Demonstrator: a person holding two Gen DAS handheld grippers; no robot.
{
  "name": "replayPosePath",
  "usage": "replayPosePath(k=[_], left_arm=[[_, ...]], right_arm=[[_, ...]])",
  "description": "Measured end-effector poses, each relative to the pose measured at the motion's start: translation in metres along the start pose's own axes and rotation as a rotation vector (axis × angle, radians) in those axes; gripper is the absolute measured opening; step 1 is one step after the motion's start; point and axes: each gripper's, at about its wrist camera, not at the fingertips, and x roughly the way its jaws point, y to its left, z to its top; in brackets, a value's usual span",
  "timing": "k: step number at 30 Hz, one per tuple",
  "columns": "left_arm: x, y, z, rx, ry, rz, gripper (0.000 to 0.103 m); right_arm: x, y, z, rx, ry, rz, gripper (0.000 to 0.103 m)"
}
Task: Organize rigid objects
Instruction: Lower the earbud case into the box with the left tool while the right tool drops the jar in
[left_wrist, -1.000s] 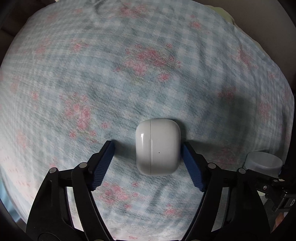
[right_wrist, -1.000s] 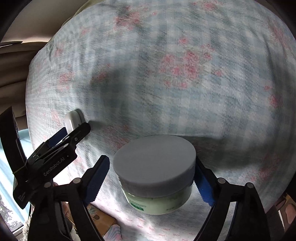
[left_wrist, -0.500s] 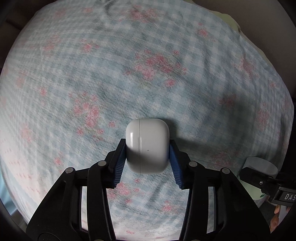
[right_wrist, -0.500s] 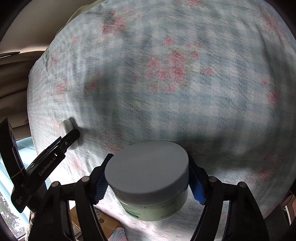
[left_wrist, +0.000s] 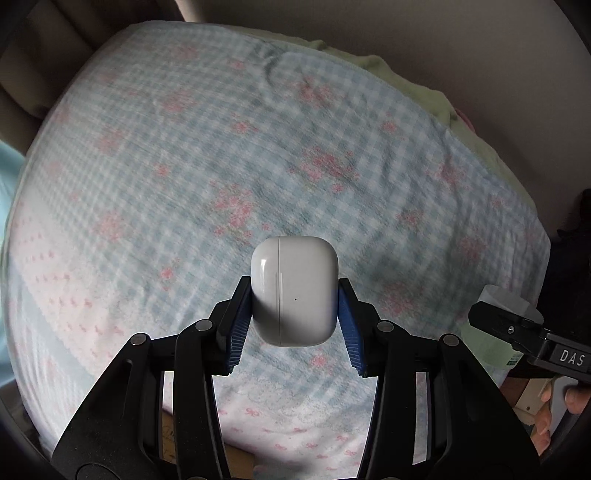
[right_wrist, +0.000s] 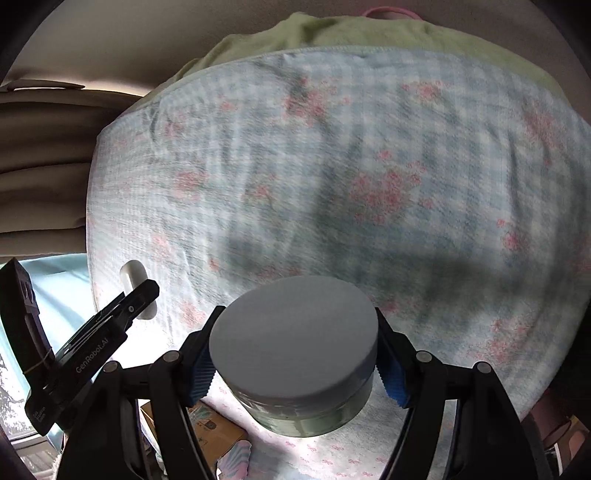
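My left gripper (left_wrist: 294, 295) is shut on a white earbud case (left_wrist: 294, 290) and holds it above the checked floral blanket (left_wrist: 258, 155). My right gripper (right_wrist: 295, 354) is shut on a round cream jar (right_wrist: 295, 354) with a grey lid and pale green body, also lifted above the blanket (right_wrist: 369, 166). The earbud case (right_wrist: 133, 273) and the left gripper (right_wrist: 144, 295) show at the left of the right wrist view. The jar (left_wrist: 496, 332) shows at the right edge of the left wrist view, partly hidden by the right gripper's fingers (left_wrist: 495, 317).
A green towel (right_wrist: 332, 33) lies at the blanket's far edge, by a beige wall. A cardboard box (right_wrist: 210, 424) sits below the blanket's near edge. Beige cushions (right_wrist: 40, 147) are at the left.
Both grippers closed on their objects, then lifted and drew back; more of the blanket's far edge and the green towel has come into view.
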Motion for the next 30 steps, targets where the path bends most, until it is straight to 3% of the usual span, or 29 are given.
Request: replayPosePath(k=[5,11,20,30], left_arm=[[-0.054,0.027,-0.017,-0.078,-0.058,0.022,0.041],[-0.114,0.058,-0.08,-0.219,-0.137,0.038,0.041],[-0.181,0.123,-0.218,-0.476,-0.212,0.087,0.041],[-0.203,0.197,-0.342,-0.665,-0.224,0.134,0.041]], right_arm=[[-0.031,0.042,-0.006,-0.191,-0.05,-0.014,0.069],[-0.054,0.102,-0.033,-0.392,-0.071,0.009,0.069],[-0.051,0.194,-0.121,-0.667,0.024,0.081,0.069],[-0.023,0.259,-0.248,-0.919,0.118,0.094,0.069]])
